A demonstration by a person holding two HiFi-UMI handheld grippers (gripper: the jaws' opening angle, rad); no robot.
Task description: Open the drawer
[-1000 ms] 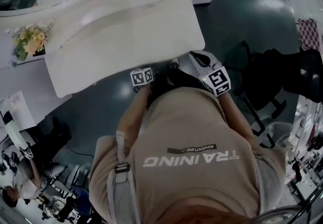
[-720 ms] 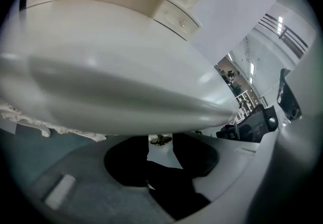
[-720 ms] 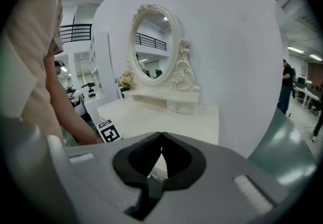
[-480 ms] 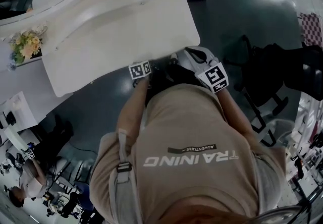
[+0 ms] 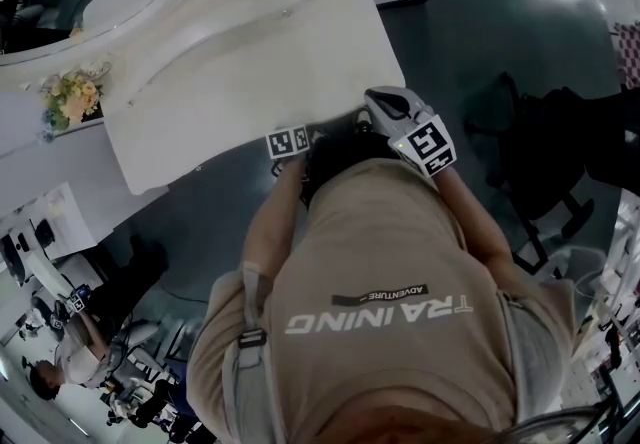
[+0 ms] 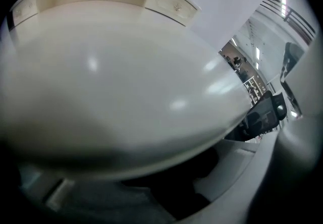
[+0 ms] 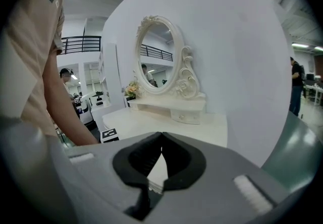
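A white dressing table [image 5: 250, 62] with an oval mirror stands in front of me. Its rounded front edge [image 6: 126, 102] fills the left gripper view, with a dark gap beneath it. My left gripper [image 5: 290, 143] sits right at that front edge and points steeply down. Its jaws are closing, still stand apart, and I cannot make out anything between them. My right gripper [image 7: 161, 137] hovers at the table's right front corner [image 5: 395, 82], shut with nothing in it. Two small drawers [image 7: 184, 114] sit under the mirror. The table's front face is hidden in the head view.
A flower bunch [image 5: 70, 97] rests at the table's back left. A black chair [image 5: 530, 182] stands on the dark floor to the right. A white cabinet [image 5: 60, 182] is to the left, with people and equipment [image 5: 70, 362] behind me. Another person [image 7: 297, 84] stands far right.
Both grippers have edged closer to the table's front edge, the left one tipping further down. The head view has shifted a little to the right.
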